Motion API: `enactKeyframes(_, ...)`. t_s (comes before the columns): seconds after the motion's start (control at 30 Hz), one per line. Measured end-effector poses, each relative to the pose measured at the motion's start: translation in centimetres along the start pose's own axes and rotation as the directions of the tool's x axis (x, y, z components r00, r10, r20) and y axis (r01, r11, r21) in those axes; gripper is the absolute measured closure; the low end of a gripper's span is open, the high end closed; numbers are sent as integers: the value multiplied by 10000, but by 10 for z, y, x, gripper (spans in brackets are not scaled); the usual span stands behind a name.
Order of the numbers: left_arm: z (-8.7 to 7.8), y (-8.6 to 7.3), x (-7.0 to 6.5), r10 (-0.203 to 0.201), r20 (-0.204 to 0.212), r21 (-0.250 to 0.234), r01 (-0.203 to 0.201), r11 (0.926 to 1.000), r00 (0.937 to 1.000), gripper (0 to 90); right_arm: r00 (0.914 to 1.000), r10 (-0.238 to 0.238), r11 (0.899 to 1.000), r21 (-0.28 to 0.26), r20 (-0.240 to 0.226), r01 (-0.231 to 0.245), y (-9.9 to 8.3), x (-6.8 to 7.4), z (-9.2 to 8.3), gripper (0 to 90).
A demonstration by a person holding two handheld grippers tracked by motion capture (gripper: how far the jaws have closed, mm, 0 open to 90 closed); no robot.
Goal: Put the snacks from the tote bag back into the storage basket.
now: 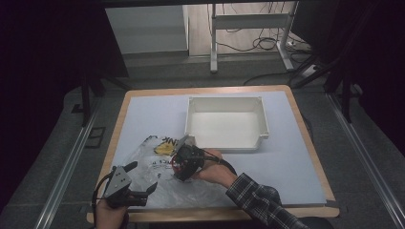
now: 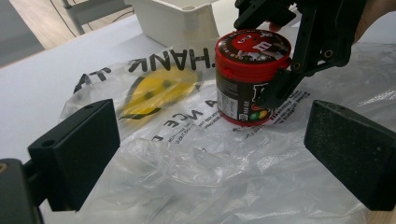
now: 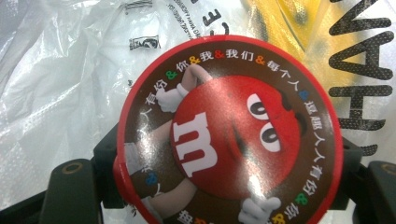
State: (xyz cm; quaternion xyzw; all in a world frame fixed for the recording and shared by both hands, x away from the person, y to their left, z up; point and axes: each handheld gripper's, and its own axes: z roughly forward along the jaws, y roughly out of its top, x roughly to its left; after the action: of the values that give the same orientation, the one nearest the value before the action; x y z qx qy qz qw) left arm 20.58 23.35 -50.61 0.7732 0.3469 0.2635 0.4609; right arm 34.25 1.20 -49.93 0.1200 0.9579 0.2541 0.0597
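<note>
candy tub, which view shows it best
The left gripper view: candy tub shows whole, lid and label, gripped by the right gripper. Right gripper view gives just its lid; high view hides it under that gripper.

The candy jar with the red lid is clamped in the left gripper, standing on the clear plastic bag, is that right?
Not quite: the right gripper holds the candy jar, not the left. The left gripper view shows the left gripper open, its fingers well apart and short of the jar, which does stand on the clear plastic bag.
</note>
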Motion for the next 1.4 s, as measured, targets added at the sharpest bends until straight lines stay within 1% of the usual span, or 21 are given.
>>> enactKeyframes(0.17,0,0,0,11,4,12,-11,10000,10000,33,9999,-137,9999,74,-85,137,0,-1,-1,256)
enactKeyframes(0.4,0,0,0,27,-6,19,-27,10000,10000,34,9994,-343,9993,169,-72,344,0,-2,-4,257)
enactKeyframes(0.47,0,0,0,24,2,23,-24,10000,10000,34,9992,-385,9992,113,-111,386,0,-1,-6,257)
enactKeyframes(0.57,0,0,0,123,-9,105,-123,9999,9999,35,9987,-490,9988,37,-152,491,2,-2,-11,257)
enactKeyframes(0.63,0,0,0,76,-17,59,-76,10000,10000,35,9982,-561,9984,-57,-223,560,3,-2,-15,257)
enactKeyframes(0.73,0,0,0,17,-18,8,-17,10000,10000,35,9980,-598,9982,-53,-219,597,3,-2,-18,257)
enactKeyframes(0.87,0,0,0,69,-21,57,-69,10000,10000,35,9977,-633,9979,-134,-251,629,4,-3,-23,257)
enactKeyframes(0.9,0,0,0,70,-20,55,-70,10000,10000,35,9971,-728,9973,-126,-212,725,4,-4,-26,257)
enactKeyframes(0.93,0,0,0,73,-17,64,-73,10000,10000,35,9971,-728,9973,-126,-212,725,4,-4,-26,257)
enactKeyframes(1.03,0,0,0,75,-16,56,-75,10000,10000,35,9964,-769,9969,-179,-345,763,5,-4,-30,257)
enactKeyframes(1.1,0,0,0,80,-19,62,-79,9999,10000,35,9947,-934,9955,-178,-428,927,6,-4,-32,257)
enactKeyframes(1.13,0,0,0,79,-18,60,-79,10000,10000,35,9949,-938,9955,-170,-358,932,6,-3,-34,258)
enactKeyframes(1.2,0,0,0,82,-21,59,-82,9999,10000,35,9940,-995,9949,-187,-458,987,6,-4,-35,257)
enactKeyframes(1.4,0,0,0,84,-17,61,-84,9999,10000,35,9932,-1028,9944,-288,-539,1014,8,-7,-43,257)
